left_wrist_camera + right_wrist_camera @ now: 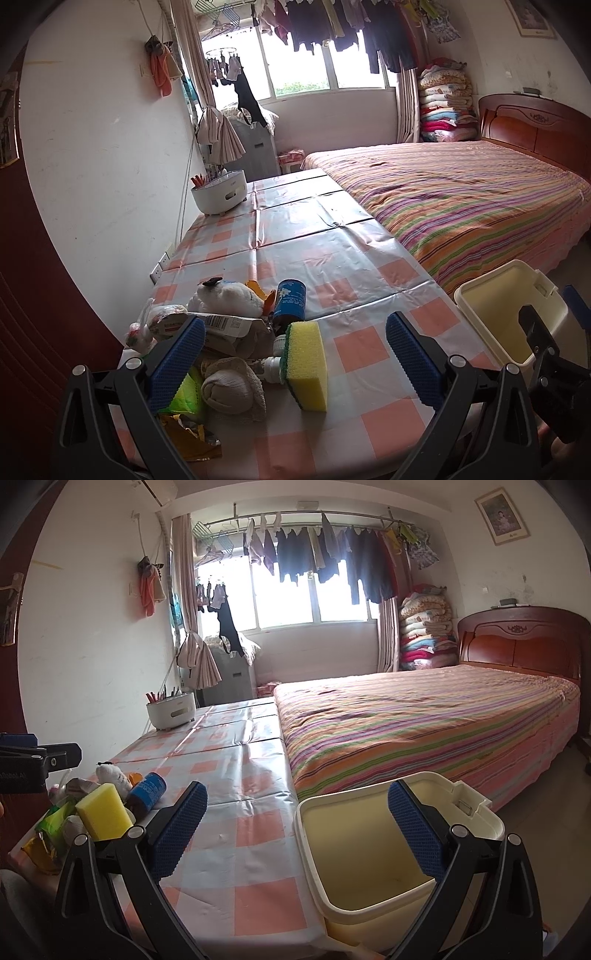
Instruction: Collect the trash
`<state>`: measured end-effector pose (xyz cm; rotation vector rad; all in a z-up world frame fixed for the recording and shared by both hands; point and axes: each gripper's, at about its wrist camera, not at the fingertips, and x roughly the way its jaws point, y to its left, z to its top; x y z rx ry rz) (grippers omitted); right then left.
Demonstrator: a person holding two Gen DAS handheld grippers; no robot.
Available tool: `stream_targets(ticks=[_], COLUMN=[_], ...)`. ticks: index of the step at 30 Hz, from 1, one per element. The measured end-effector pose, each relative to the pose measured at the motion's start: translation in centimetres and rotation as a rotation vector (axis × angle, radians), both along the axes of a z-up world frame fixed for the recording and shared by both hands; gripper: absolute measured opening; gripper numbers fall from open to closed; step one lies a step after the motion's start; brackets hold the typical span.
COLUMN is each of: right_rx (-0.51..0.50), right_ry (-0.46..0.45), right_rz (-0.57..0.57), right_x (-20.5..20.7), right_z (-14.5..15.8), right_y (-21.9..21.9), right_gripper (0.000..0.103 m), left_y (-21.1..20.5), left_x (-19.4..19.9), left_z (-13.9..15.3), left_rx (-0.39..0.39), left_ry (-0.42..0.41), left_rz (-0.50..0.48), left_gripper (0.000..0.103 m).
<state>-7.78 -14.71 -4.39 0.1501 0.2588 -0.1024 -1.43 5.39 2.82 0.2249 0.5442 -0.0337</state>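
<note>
A pile of items lies at the near left of the checked table point(332, 258): a yellow sponge point(307, 363), a blue can point(290, 301), a white plush toy point(227, 295), a crumpled cardboard wrapper point(229, 326), a balled sock point(232, 387), a green packet point(186, 393) and a gold foil wrapper point(188, 435). My left gripper point(295, 365) is open over the sponge, holding nothing. A cream bin point(373, 845) stands open and empty by the table's right edge. My right gripper point(297, 827) is open above the bin's left rim. The sponge point(103, 812) and the can point(147, 790) also show in the right wrist view.
A white utensil holder point(219, 194) stands at the table's far left by the wall. A striped bed point(461, 206) runs along the table's right side. Power sockets point(159, 267) sit on the left wall. Laundry hangs at the window.
</note>
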Motion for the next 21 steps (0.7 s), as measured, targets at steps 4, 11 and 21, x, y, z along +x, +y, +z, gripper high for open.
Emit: stream_targets(ticks=[4, 11, 21], right_rx=[-0.004, -0.008, -0.009], right_ry=[0.000, 0.001, -0.012], right_rz=[0.003, 0.015, 0.083], right_x=[0.0, 0.1, 0.4], right_z=[0.0, 0.0, 0.3], right_y=[0.1, 0.3, 1.8], right_gripper=[0.097, 0.097, 0.097], left_y=[0.3, 1.0, 3.1], left_x=[-0.2, -0.4, -0.9], left_z=[0.2, 0.6, 1.3], left_rx=[-0.004, -0.012, -0.027], left_ry=[-0.008, -0.016, -0.032], left_rz=[0.005, 0.015, 0.050], left_gripper=[0.096, 0.096, 0.096])
